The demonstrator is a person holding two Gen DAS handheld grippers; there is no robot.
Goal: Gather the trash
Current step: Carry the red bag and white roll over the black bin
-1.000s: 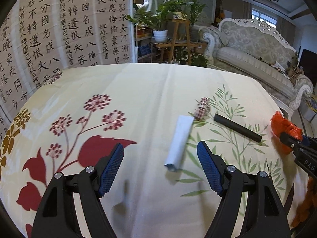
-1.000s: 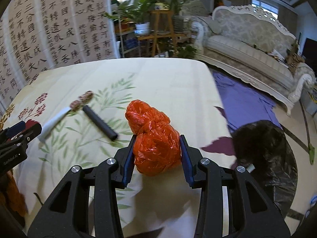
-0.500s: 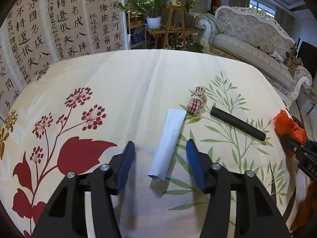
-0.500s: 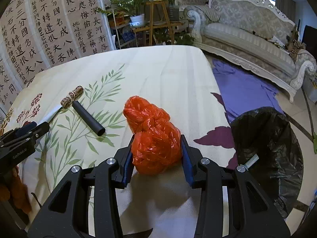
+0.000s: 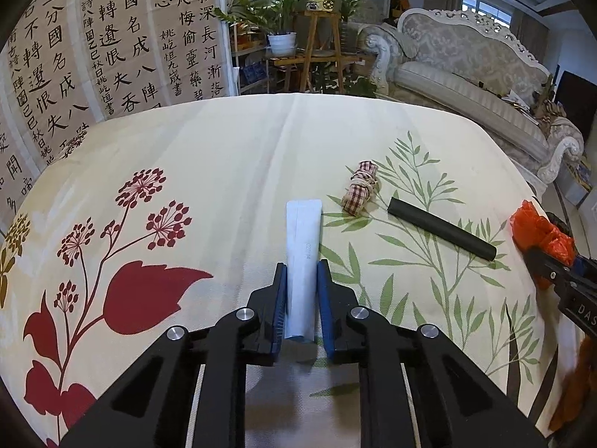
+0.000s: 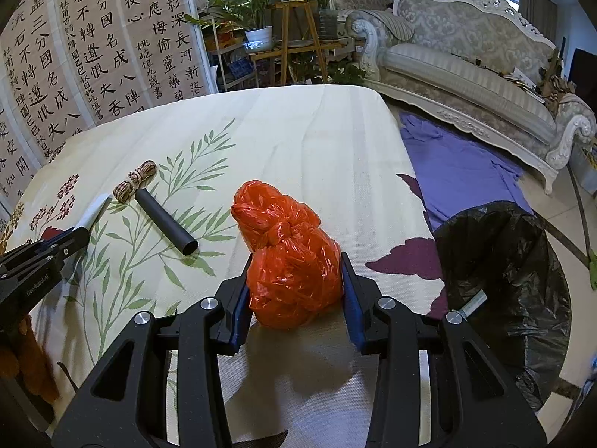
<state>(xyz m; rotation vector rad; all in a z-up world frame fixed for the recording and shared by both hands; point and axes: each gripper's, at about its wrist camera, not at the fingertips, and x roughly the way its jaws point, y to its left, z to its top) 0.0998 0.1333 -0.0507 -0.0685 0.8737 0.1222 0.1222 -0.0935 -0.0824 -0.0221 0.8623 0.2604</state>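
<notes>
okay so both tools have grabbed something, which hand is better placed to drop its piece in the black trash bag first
Right. The right tool grips the orange bag near the table edge, with the black trash bag open just beside it on the floor. The left tool, shut on the white paper strip, sits farther across the table.

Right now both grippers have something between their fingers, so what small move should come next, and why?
Probably lift both a little off the tablecloth. The left gripper is shut on the white paper strip, and the right gripper is shut on the orange plastic bag. Both pieces look gripped, and the black trash bag waits open beside the table on the right.
</notes>
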